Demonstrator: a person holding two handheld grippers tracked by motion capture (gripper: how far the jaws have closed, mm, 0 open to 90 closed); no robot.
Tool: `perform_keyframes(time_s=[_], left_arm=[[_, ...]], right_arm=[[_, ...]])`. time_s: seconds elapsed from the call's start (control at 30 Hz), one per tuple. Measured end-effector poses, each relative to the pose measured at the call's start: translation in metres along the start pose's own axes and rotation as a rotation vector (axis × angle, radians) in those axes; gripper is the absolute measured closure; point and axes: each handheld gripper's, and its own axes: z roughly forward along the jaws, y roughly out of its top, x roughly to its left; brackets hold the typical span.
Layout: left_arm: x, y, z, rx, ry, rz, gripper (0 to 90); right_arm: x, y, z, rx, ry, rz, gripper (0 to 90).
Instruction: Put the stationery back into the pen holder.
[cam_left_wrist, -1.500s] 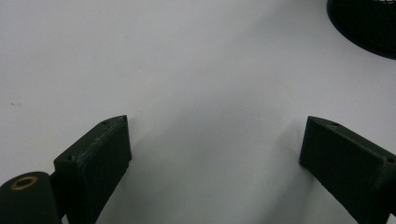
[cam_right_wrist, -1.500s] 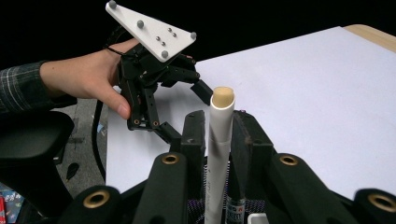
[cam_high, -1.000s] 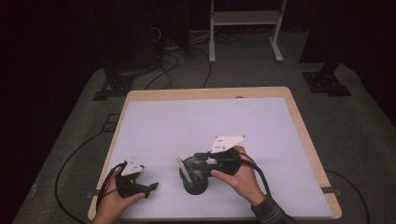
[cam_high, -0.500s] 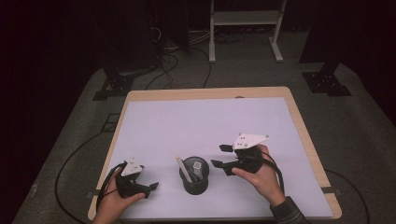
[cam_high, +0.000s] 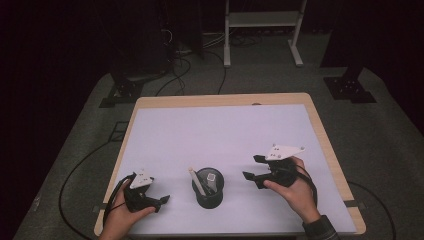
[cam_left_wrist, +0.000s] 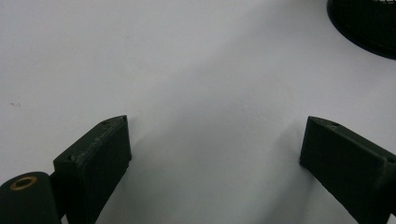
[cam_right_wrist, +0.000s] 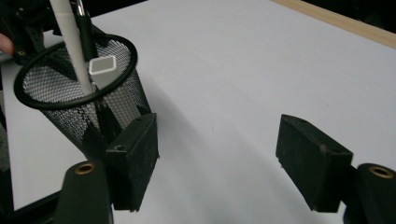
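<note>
Mesh cup (cam_high: 208, 188) upright near the table's (cam_high: 220, 130) front edge, pens standing inside; right gripper (cam_high: 254, 169) just beside it, jaws spread, empty; left gripper (cam_high: 161, 200) resting spread, clear of the work

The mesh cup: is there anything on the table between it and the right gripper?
Nothing visible stands between them. The right gripper hangs open to the right of the mesh cup, with bare white table in the gap. In the right gripper view the cup stands just beyond one of the fingers.
</note>
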Motion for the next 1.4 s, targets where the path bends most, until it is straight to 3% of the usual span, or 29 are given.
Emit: perform_keyframes(time_s=[0.4, 0.9, 1.4], left_arm=[[0.0, 0.0, 0.0, 0.002, 0.0, 0.0, 7.7], [0.0, 0.0, 0.0, 0.0, 0.001, 0.0, 7.7], [0.0, 0.0, 0.0, 0.0, 0.0, 0.0, 7.7]], right_arm=[[-0.014, -0.029, -0.01, 0.058, -0.065, 0.03, 26.2], [-0.034, -0.058, -0.031, 0.078, -0.137, 0.091, 24.3], [-0.049, -0.092, -0.05, 0.133, -0.208, 0.149, 17.6]])
